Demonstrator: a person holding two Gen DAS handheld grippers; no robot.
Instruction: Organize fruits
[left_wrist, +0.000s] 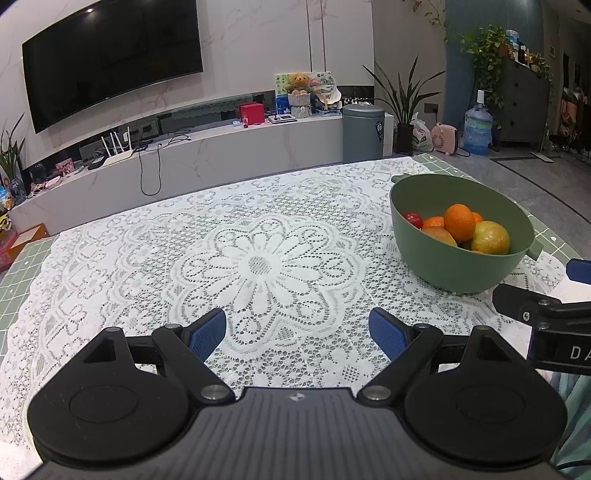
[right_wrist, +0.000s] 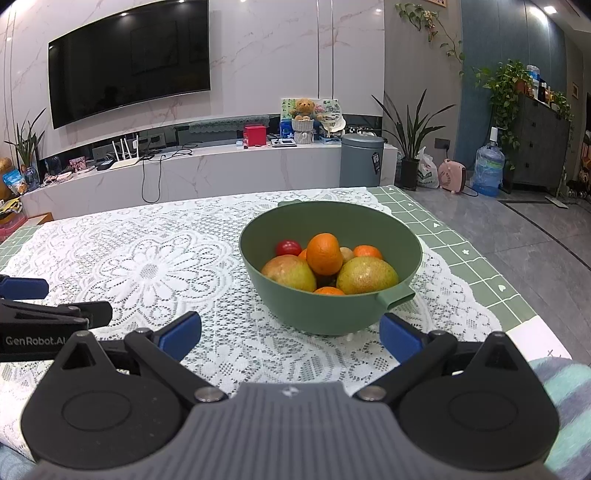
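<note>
Both tongs, left tongs (left_wrist: 297, 334) and right tongs (right_wrist: 290, 334), gaped empty; the green bowl (right_wrist: 280, 291), mid-frame, held oranges (right_wrist: 324, 253), yellow-red apples (right_wrist: 367, 276) and one small red fruit (right_wrist: 288, 247).

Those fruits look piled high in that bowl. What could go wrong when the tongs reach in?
The top orange sits perched on two mangoes; nudged, it may roll. The bowl stands on a loose-looking lace cloth that might slide or snag. Both open tongs, right and left, could collide.
</note>
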